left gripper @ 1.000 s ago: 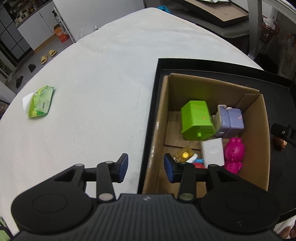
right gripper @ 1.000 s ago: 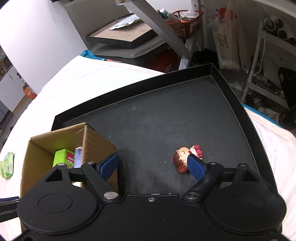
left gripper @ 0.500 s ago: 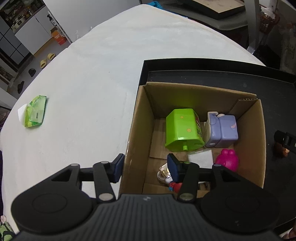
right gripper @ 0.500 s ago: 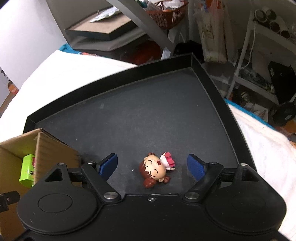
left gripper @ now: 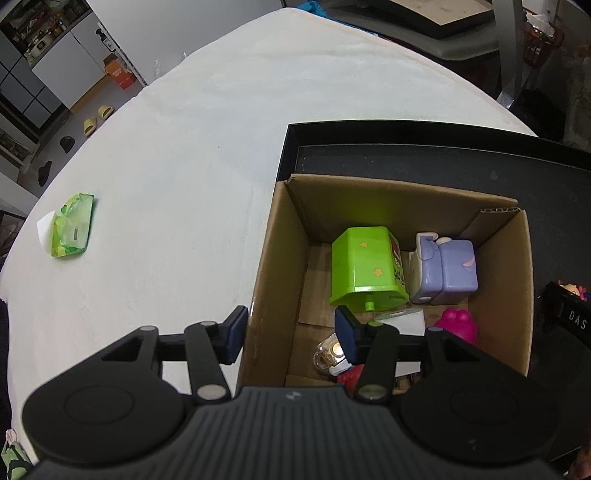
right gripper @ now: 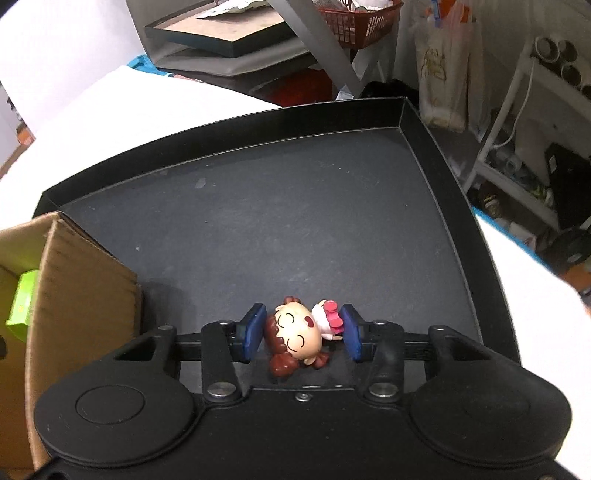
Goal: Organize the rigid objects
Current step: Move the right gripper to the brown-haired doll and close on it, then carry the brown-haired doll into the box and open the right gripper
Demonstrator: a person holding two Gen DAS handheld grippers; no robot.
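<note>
A small doll figurine [right gripper: 299, 338] with brown hair and a pink bow lies on its side on the black tray [right gripper: 295, 206]. My right gripper [right gripper: 302, 332] is shut on it, one blue pad against the hair and the other against the bow. My left gripper [left gripper: 291, 332] is open, and its two fingers straddle the left wall of the cardboard box [left gripper: 280, 229]. Inside the box lie a green toy house [left gripper: 365, 266], a lavender toy [left gripper: 450, 269], a pink figure [left gripper: 456, 328], a white block [left gripper: 402, 321] and a clear yellow piece [left gripper: 327, 354].
The box stands in the left part of the tray [left gripper: 406, 155], which rests on a white cloth-covered table [left gripper: 177, 177]. A green packet [left gripper: 72, 230] lies far left on the cloth. Shelves, bags and a red basket [right gripper: 354, 22] stand beyond the table.
My right gripper moved in over the doll and its fingers came together on it. My left gripper shifted slightly along the box's left wall and stayed open.
</note>
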